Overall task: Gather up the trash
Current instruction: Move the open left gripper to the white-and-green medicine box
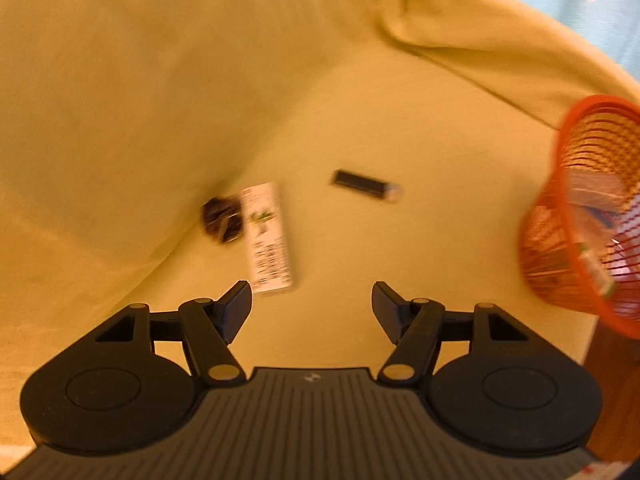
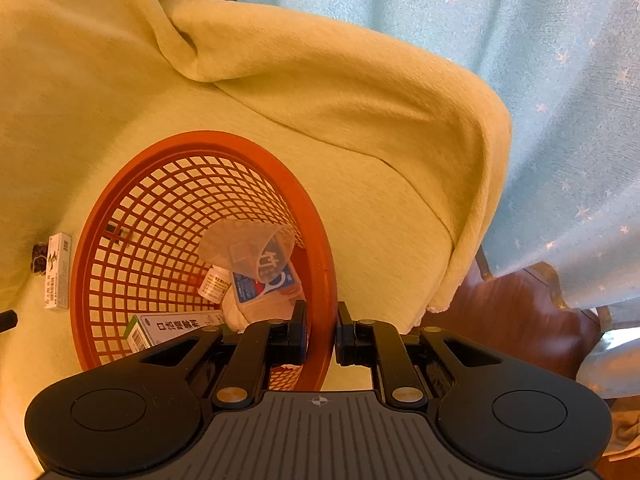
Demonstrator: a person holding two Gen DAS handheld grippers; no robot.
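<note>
While our right gripper [image 2: 321, 334] clamps the orange basket's [image 2: 200, 142] rim, our left gripper [image 1: 312, 308] hangs open, empty; we should straddle the white box [image 1: 268, 240] squarely on the yellow blanket [image 1: 400, 132].

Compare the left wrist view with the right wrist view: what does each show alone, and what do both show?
Left wrist only: the open left gripper and a dark stick lying on the yellow blanket.

Right wrist only: the right gripper shut on the basket's rim, the trash inside, and a blue starred curtain.

Both: the orange basket, the white box and the blanket.
</note>
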